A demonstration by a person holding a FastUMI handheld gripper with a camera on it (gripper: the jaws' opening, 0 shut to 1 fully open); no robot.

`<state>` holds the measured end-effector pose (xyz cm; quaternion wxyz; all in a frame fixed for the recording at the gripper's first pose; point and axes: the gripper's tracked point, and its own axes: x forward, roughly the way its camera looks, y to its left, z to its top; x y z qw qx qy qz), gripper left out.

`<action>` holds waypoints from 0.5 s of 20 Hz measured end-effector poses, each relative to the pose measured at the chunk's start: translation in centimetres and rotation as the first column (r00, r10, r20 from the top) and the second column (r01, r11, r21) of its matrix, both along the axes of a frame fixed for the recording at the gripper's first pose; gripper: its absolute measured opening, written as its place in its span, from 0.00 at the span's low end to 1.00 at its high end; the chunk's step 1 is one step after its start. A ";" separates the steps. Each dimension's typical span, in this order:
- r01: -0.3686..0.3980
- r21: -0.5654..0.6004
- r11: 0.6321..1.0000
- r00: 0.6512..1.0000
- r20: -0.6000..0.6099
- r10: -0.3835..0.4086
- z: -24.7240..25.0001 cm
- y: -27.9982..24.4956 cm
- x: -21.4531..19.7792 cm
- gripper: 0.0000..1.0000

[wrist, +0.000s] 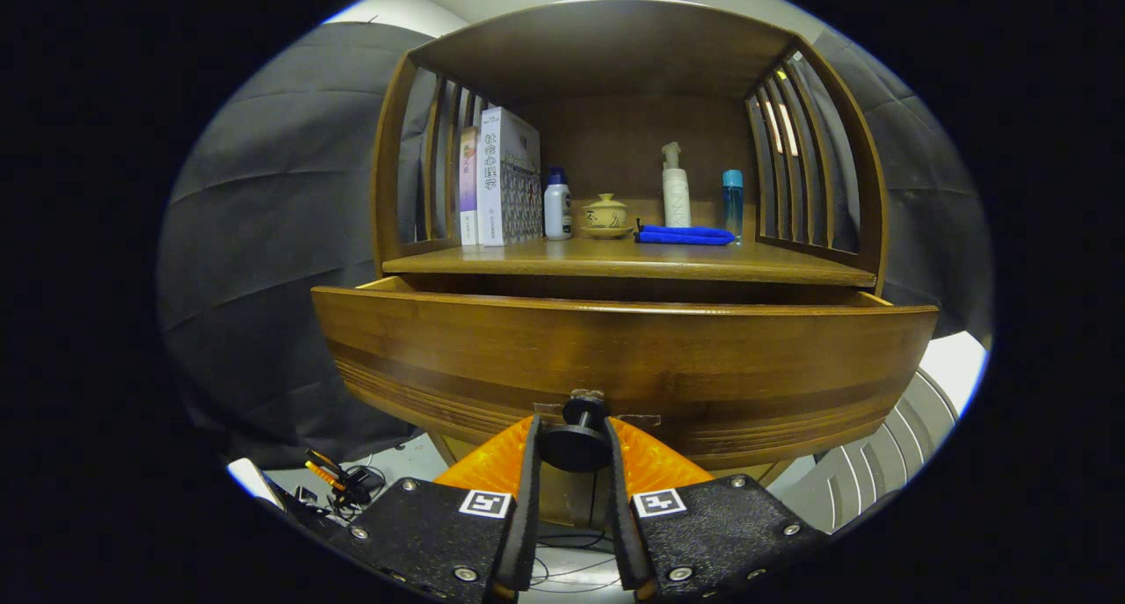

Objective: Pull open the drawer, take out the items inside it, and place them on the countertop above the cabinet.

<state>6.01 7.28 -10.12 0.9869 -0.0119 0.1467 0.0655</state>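
A: What is seen, taking the largest thing first?

B: A wooden cabinet [615, 147] is seen dead ahead, at twelve o'clock from the fingers. Its drawer [624, 358] is pulled partway out, and the countertop [633, 259] lies just above and behind the drawer front.

A: What is kept on the countertop?

B: Two books [501, 178] are stood at eleven o'clock. A small white bottle [557, 205], a lidded cup [605, 215], a folded blue cloth [684, 235], a pump bottle [675, 186] and a slim blue bottle [732, 201] are ranged toward one o'clock.

A: And the gripper [573, 450]?

B: It is clenched on the drawer's knob [576, 437]; the knob is pressed between both fingers, right at the drawer front.

A: How much of the task can be counted as done?

B: The opening is judged to be under way or nearly finished, since a gap is shown between the drawer front and the cabinet body. The taking-out is judged not yet begun. The inside of the drawer is hidden behind its front (so its contents cannot be told). The knob is yet to be let go, the items lifted out, and each set on the countertop.
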 end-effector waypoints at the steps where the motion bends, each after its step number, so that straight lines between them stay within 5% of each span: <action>1: -0.003 0.000 1.000 1.000 0.004 0.003 0.0 0.0 -0.6 0.37; 10: -0.045 -0.025 0.999 0.998 0.035 0.046 -0.7 0.6 -5.5 0.36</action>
